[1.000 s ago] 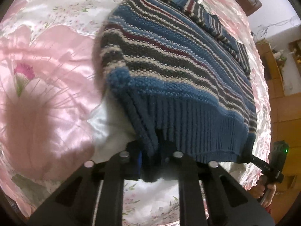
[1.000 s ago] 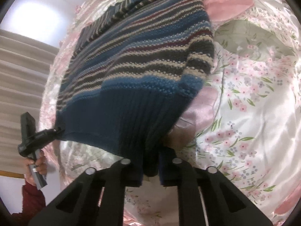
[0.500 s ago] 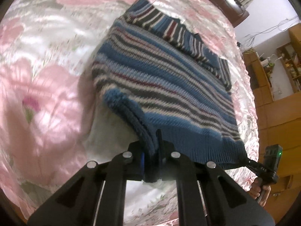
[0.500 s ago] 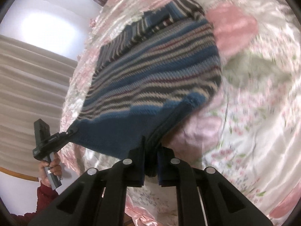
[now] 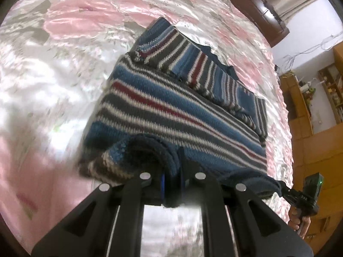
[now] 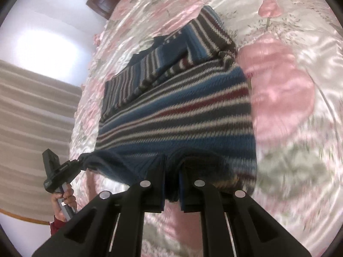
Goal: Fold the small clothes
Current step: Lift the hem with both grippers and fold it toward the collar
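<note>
Striped knit sweater [image 5: 171, 111] lies on shiny pink flowered bed cover [image 5: 53, 68]. Left gripper [image 5: 171, 184] pinched tight on dark ribbed bottom hem at one corner. Right gripper [image 6: 172, 184] pinched tight on hem at other corner. Since a second ago, hem lifted up and pulled in toward neck end, so bottom edge now curls over stripes. More bed shows around sweater than before.

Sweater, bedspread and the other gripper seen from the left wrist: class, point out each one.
sweater [image 5: 171, 109]: left wrist view, striped body.
bedspread [image 5: 53, 64]: left wrist view, bare satin.
right gripper [image 5: 284, 189]: left wrist view, tip at hem corner.
</note>
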Tool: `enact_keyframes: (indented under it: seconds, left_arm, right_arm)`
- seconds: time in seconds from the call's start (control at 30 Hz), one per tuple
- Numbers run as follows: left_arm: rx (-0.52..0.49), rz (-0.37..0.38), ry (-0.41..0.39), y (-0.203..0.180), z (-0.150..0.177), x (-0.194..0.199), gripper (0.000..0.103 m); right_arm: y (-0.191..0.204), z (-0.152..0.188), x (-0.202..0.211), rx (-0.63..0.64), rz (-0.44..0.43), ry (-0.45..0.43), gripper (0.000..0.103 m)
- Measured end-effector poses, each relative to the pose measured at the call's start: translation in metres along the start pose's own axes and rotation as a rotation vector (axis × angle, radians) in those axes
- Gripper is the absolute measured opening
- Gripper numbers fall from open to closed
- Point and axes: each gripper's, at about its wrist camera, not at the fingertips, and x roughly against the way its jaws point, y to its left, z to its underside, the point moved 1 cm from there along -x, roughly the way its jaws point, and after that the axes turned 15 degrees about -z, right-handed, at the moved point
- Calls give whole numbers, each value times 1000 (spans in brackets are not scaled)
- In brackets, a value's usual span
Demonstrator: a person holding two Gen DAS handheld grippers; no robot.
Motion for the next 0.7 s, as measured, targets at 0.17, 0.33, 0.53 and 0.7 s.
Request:
enact_keyframes:
  seconds: [0.17, 0.33, 0.53, 0.7]
  left_arm:
    - [2, -26, 29, -6, -23, -39, 9]
    - [36, -33, 80, 1, -32, -75, 13]
    - [31, 29, 86, 6, -38, -62, 55]
    - [26, -37, -63, 21, -44, -7, 76]
  right_arm:
    - [-25, -30, -26, -42, 19, 29, 9]
    - [-50, -46, -51, -76, 54, 63, 11]
    - [-55, -51, -42, -85, -8, 58, 20]
    - [-50, -50, -6, -46, 102, -19, 67]
